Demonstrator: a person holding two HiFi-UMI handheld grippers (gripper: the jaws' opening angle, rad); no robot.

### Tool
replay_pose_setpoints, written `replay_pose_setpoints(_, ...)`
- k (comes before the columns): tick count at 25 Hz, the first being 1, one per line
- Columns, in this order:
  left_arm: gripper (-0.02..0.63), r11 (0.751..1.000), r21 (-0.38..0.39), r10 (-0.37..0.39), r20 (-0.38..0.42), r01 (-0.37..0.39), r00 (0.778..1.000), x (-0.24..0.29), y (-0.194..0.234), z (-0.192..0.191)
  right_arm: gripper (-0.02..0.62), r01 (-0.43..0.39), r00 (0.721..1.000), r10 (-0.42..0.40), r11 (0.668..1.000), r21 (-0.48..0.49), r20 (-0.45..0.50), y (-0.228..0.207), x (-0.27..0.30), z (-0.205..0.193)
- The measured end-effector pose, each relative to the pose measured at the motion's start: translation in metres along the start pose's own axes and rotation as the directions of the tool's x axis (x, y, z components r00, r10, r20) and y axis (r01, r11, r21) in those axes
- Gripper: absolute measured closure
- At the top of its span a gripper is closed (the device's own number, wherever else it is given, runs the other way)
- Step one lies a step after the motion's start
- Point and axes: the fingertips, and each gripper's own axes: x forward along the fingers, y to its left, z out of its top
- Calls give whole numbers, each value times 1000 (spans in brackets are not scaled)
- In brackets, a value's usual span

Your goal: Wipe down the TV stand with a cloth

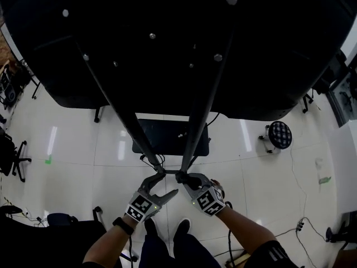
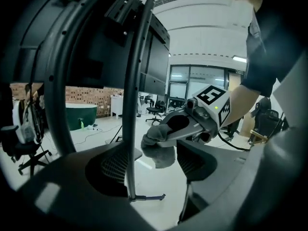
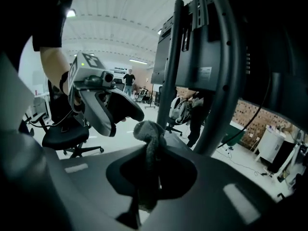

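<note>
Low on the TV stand [image 1: 201,110], where its legs near the floor, the grey cloth [image 3: 149,138] is clamped tight in the right hand-held gripper [image 3: 148,163], likely bunched to rub a leg. The left hand-held gripper [image 2: 155,168] gapes wide, gripping nothing, with a thin strut [image 2: 131,129] between its jaws, perhaps ready to steady it.

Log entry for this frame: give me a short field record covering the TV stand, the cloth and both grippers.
setting: back of a large black TV on a stand with two dark slanted metal poles, above a white tiled floor
cloth: small grey fabric cloth, bunched up
right gripper: shut on the cloth, low down where the poles converge
left gripper: jaws apart, one thin pole passing between them, not clamped
contact: cannot tell whether the cloth touches a pole
</note>
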Motion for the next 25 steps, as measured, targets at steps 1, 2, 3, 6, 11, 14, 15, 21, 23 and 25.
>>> replay_pose_setpoints(1, 276, 1000, 11, 7, 3, -7, 1000, -9, -3, 8, 574, 9, 1000, -9, 1000, 9, 13, -1, -8, 8)
replay_pose_setpoints(2, 276, 1000, 17, 12, 8, -12, 1000, -17, -7, 17, 574, 19, 999, -19, 1000, 16, 26, -1, -18, 17)
replay_pose_setpoints(3, 276, 1000, 16, 16, 14, -16, 1000, -27, -14, 26, 572, 28, 999, -29, 999, 26, 40, 0, -29, 25)
replay_pose_setpoints(6, 276, 999, 15, 51, 60, -52, 997, -55, -35, 50, 574, 34, 995, -43, 995, 93, 92, 6, -65, 51)
replay_pose_setpoints(11, 278, 998, 0, 70, 127, -71, 989, -94, -54, 78, 574, 91, 975, -126, 977, 190, 182, 2, -117, 91)
replay_pose_setpoints(14, 278, 997, -3, 72, 141, -73, 987, -121, -66, 81, 574, 114, 961, -166, 967, 228, 222, 17, -143, 109)
replay_pose_setpoints(15, 278, 997, -8, 73, 147, -72, 986, -131, -70, 81, 574, 110, 959, -165, 966, 233, 232, 27, -150, 114)
replay_pose_setpoints(21, 278, 998, -29, 62, 183, -57, 981, -189, -99, 83, 574, 121, 941, -197, 955, 270, 274, 97, -183, 147)
replay_pose_setpoints(23, 279, 998, -43, 52, 201, -44, 978, -208, -113, 84, 574, 125, 936, -210, 949, 290, 283, 121, -191, 154)
replay_pose_setpoints(25, 281, 999, -40, 31, 223, -23, 974, -227, -129, 87, 574, 135, 931, -224, 945, 298, 289, 144, -201, 160)
